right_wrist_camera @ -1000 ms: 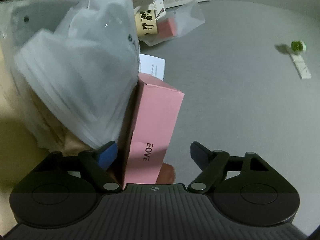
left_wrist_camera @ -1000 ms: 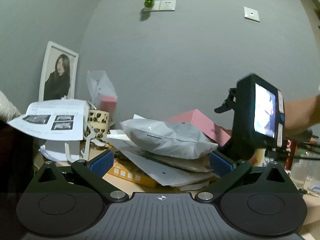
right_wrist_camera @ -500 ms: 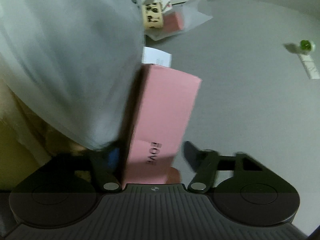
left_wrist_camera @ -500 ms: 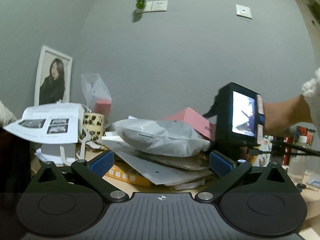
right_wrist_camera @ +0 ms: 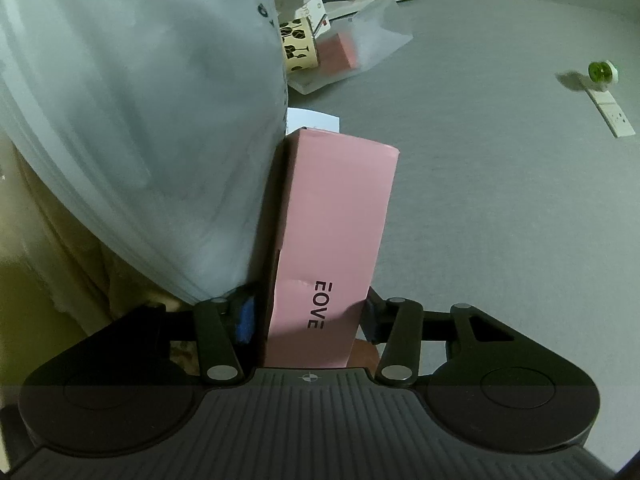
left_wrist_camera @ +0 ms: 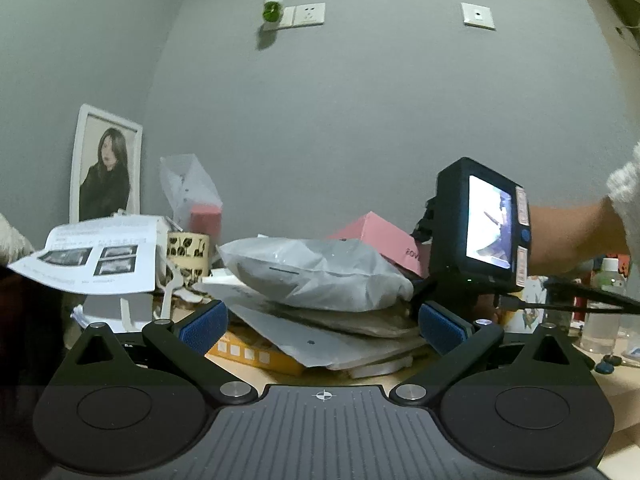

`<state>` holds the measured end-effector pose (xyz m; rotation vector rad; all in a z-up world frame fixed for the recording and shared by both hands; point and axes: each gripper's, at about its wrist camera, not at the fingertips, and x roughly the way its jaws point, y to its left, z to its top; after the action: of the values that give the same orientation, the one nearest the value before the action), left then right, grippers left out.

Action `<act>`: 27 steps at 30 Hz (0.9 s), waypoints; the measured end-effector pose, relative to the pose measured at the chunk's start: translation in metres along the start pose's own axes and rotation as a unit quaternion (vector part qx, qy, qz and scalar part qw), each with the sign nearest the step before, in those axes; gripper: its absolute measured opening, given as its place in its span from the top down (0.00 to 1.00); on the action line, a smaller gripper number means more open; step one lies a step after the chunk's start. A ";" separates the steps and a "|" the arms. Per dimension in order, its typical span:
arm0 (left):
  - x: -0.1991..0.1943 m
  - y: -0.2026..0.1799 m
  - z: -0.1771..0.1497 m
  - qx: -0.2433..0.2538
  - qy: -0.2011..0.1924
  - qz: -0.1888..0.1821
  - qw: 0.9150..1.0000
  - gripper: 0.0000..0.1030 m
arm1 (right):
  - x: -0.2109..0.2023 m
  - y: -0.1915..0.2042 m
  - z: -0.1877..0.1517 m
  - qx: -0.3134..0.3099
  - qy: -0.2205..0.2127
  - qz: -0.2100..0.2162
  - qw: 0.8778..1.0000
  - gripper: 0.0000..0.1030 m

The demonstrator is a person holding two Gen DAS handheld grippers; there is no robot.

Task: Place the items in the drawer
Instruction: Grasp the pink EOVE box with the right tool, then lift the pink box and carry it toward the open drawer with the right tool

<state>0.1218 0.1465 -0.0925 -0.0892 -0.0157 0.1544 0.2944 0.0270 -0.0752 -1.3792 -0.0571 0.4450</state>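
Pink cardboard fills the middle of the right wrist view: the pink box [right_wrist_camera: 332, 232], printed with dark letters on its near end, sits between the two fingers of the right gripper [right_wrist_camera: 308, 314], whose jaws are closed in against both of its long sides, pinching it. Pressed against the box on one side is a grey plastic mailer bag [right_wrist_camera: 136, 120], bulging and close to the lens.

In the left wrist view the left gripper [left_wrist_camera: 322, 322] hangs low over the wooden table [left_wrist_camera: 616, 384] with its jaws spread wide and nothing between the blue pads [left_wrist_camera: 202, 326]. Just beyond them lies a heap of flat parcels, the same grey bag on top and a yellow box [left_wrist_camera: 256, 354] at the bottom. The pink box shows behind the heap, its end reaching toward the other tool's lit screen [left_wrist_camera: 488, 222], which a bare forearm [left_wrist_camera: 568, 238] carries in from the edge of the view.

Farther back stand a patterned cup [left_wrist_camera: 188, 250], a printed paper sheet [left_wrist_camera: 92, 256], and a clear bag [left_wrist_camera: 192, 192] with a pink item inside. A framed portrait [left_wrist_camera: 105, 164] leans on the grey wall [left_wrist_camera: 360, 120], where a wall socket [left_wrist_camera: 308, 14] sits high up. No drawer is in view.
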 end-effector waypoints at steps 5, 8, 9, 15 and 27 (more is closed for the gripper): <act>0.003 0.000 0.000 -0.004 0.007 0.009 1.000 0.00 | -0.003 -0.005 0.001 0.029 0.021 0.010 0.999 0.56; 0.003 -0.002 -0.001 0.000 0.010 0.011 1.000 0.00 | -0.006 -0.008 0.000 0.028 0.025 0.018 0.999 0.56; 0.003 -0.003 -0.002 0.003 0.011 0.012 1.000 0.00 | -0.007 -0.008 -0.001 0.024 0.025 0.018 0.999 0.56; 0.001 -0.010 -0.002 0.024 0.009 0.012 1.000 0.00 | -0.023 -0.009 -0.009 0.027 0.015 0.017 0.999 0.59; 0.004 -0.005 0.002 0.011 0.016 0.009 1.000 0.00 | -0.092 -0.023 -0.021 0.026 -0.017 0.003 1.000 0.61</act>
<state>0.1267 0.1429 -0.0898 -0.0707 0.0184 0.1711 0.2230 -0.0267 -0.0381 -1.3206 -0.0696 0.4722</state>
